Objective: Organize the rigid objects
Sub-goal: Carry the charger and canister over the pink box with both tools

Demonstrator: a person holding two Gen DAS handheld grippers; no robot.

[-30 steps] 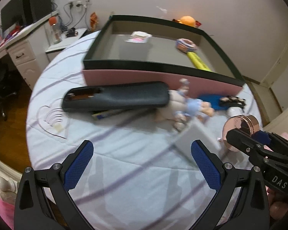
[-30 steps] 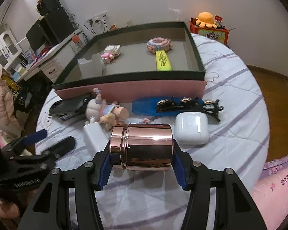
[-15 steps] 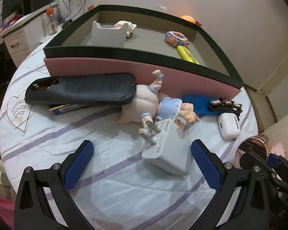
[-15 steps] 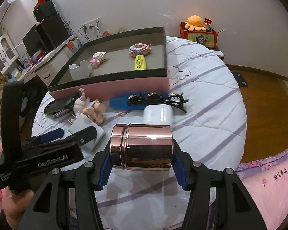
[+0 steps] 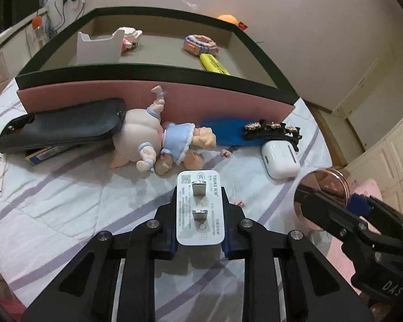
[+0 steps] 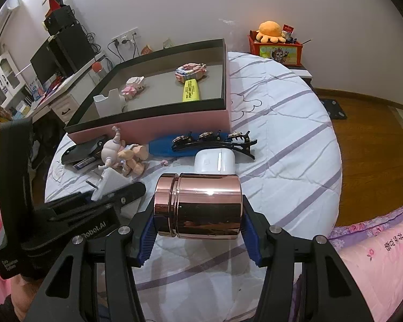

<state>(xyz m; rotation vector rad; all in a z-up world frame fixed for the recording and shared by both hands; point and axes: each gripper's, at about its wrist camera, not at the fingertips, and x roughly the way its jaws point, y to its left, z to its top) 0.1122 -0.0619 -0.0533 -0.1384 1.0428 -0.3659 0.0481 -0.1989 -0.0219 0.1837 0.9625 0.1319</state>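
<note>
We see the pink box (image 6: 158,122) standing at the back of the bed (image 6: 282,139). Our right tool (image 6: 197,230) pinches the copper tin (image 6: 198,206) sideways above the sheet, and our left tool (image 5: 200,225) pinches the white charger (image 5: 200,212), prongs up.

The left gripper (image 5: 200,214), spread wide a second ago, has closed on the white charger (image 5: 200,209), prongs facing the camera. The right gripper (image 6: 197,228) has carried its copper jar (image 6: 198,205) back toward 5 o'clock.
</note>
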